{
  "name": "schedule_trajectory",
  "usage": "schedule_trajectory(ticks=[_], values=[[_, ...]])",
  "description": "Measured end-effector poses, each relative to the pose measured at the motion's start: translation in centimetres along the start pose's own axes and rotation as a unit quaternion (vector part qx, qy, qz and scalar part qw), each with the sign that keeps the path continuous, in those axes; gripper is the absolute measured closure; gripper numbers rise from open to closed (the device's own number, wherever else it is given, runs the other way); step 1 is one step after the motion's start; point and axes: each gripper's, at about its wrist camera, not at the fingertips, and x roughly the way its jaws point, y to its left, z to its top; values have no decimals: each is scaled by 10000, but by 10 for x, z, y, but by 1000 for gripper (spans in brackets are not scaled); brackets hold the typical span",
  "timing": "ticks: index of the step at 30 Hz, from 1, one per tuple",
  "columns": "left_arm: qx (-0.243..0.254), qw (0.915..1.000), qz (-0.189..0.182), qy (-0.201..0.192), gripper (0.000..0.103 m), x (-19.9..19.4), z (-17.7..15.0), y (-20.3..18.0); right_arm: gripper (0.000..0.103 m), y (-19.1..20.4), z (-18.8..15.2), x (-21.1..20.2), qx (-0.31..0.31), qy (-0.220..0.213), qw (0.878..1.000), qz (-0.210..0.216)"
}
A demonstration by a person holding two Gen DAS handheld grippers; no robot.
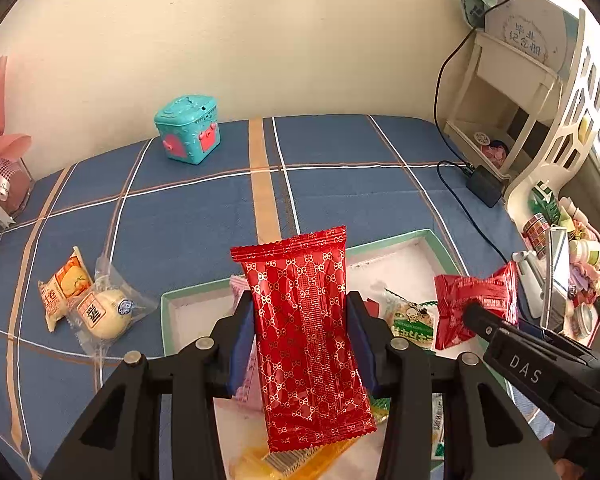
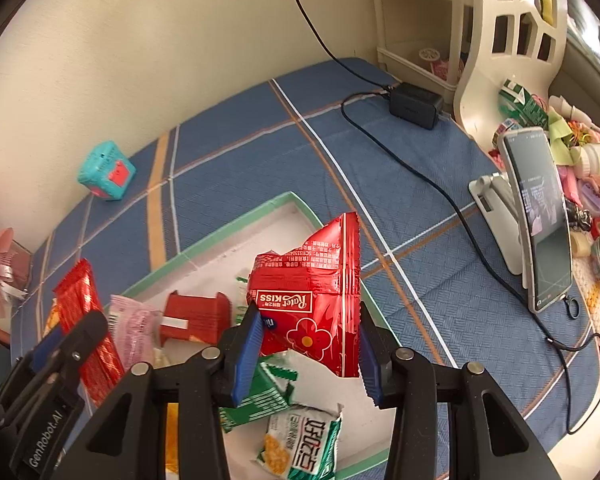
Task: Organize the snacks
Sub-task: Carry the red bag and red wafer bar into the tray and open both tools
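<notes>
Two grippers, each clamped on a snack above the green-rimmed tray [image 1: 396, 240]. Left gripper [image 1: 302, 332] pinches a long red patterned packet [image 1: 306, 336], upright. Right gripper [image 2: 308, 344] grips a red Rater Kiss bag [image 2: 320, 292]; in the left view it sits at 3 o'clock. Two wrapped snacks [image 1: 86, 300] lie at 9 o'clock on the blue cloth [image 1: 204, 208], apparently off-tray. Teal box [image 1: 188, 128] at 11 o'clock.

you see a glossy red wrapper [image 1: 308, 340] printed with a gold lattice pattern. the crumpled packet [image 2: 320, 300] is red with a white label and a flower motif. the tray [image 1: 396, 238] has a mint green rim and white floor. the cloth [image 1: 180, 216] is blue, plaid with white and tan lines. the small box [image 1: 188, 128] is teal with coral patches.
</notes>
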Motion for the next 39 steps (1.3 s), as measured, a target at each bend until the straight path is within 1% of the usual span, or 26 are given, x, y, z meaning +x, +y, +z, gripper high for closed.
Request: schedule_trajectory(ticks=[5,6,10,14,15,18,21,23,26,28,30,34,35,37,39], values=[[-20,9999,-29,111,57,13,-1,-2,57,-5,-3,16,66,246,9997,-65],[-14,9999,-36,130,57,14,-2,-2,57,-5,-4,18,170,495,9986,-65],[38,9997,-105,236,57,20,-4,-7,56,-7,-7,24,256,648,9976,5],[33,9994,-131,318,56,22,-5,-8,55,-5,-10,28,185,778,9967,-101],[25,9993,-136,336,56,22,-6,-7,53,-5,-11,28,181,816,9964,-116],[-49,9989,-183,432,51,21,-6,-5,40,-6,-14,29,207,895,9957,-143],[-165,9980,-194,582,50,20,-7,0,39,-7,-17,28,243,944,9951,-182],[-174,9976,-167,652,49,18,-8,2,37,-6,-18,26,237,945,9951,-192],[-160,9973,-83,712,46,14,-10,5,27,-3,-20,20,149,857,9960,-196],[-204,9971,-39,731,40,10,-11,10,16,0,-22,17,110,812,9965,-190],[-232,9971,-1,725,39,6,-13,15,12,3,-25,14,90,780,9968,-168],[-361,9966,162,717,29,-1,-17,31,11,10,-29,8,0,699,9975,-141],[-395,9965,177,717,28,-2,-18,35,10,13,-30,8,-30,692,9975,-132],[-516,9957,236,730,25,-4,-22,46,0,17,-32,6,-79,676,9976,-88],[-604,9950,332,725,24,-7,-25,57,0,23,-36,3,-145,646,9978,-66]])
